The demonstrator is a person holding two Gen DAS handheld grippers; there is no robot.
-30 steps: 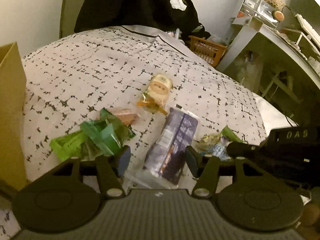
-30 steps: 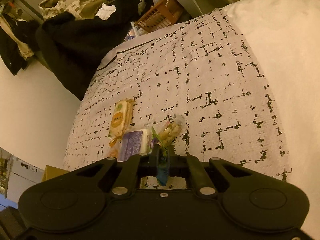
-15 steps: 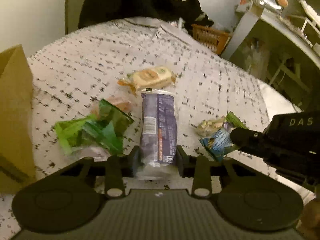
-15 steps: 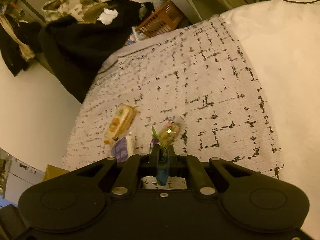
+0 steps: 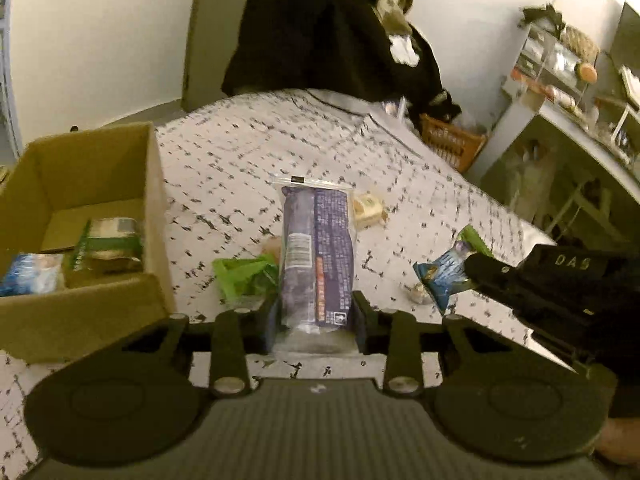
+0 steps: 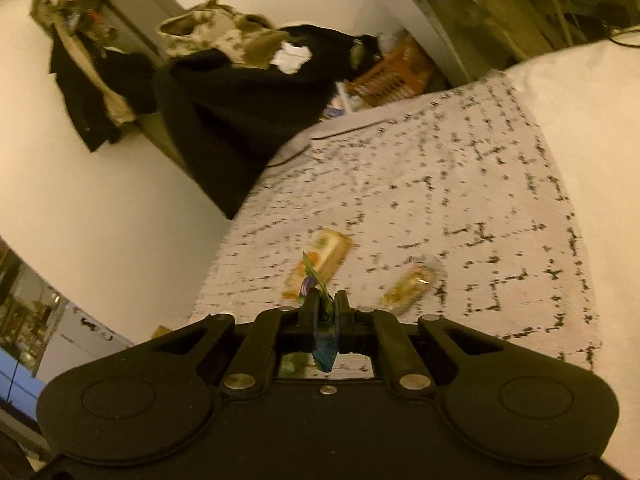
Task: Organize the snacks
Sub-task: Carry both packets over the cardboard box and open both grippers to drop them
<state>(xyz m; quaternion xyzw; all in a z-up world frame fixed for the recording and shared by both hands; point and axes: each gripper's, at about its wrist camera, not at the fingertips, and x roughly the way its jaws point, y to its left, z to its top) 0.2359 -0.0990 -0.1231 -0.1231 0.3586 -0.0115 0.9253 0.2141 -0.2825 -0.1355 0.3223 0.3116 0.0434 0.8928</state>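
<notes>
My left gripper [image 5: 315, 312] is shut on a purple snack pack [image 5: 316, 256] and holds it lifted above the patterned bedspread [image 5: 240, 168]. A cardboard box [image 5: 150, 208] stands at the left with a green-labelled pack [image 5: 110, 242] and a blue pack [image 5: 30, 278] inside. My right gripper [image 6: 325, 312] is shut on a small blue and green snack packet [image 6: 322, 344], also visible in the left wrist view [image 5: 448, 274]. On the bed lie a green packet [image 5: 244, 276], a yellow biscuit pack [image 6: 324, 258] and a small nut packet [image 6: 412, 284].
Dark clothes [image 5: 320, 32] hang beyond the bed's far end. An orange basket [image 5: 452, 142] sits on the floor beside a white desk [image 5: 568, 136]. A plain white sheet [image 6: 592, 160] covers the bed's right side.
My left gripper has closed on the purple pack, lifted it and swung left so the box comes into view. My right gripper has risen with its packet.
</notes>
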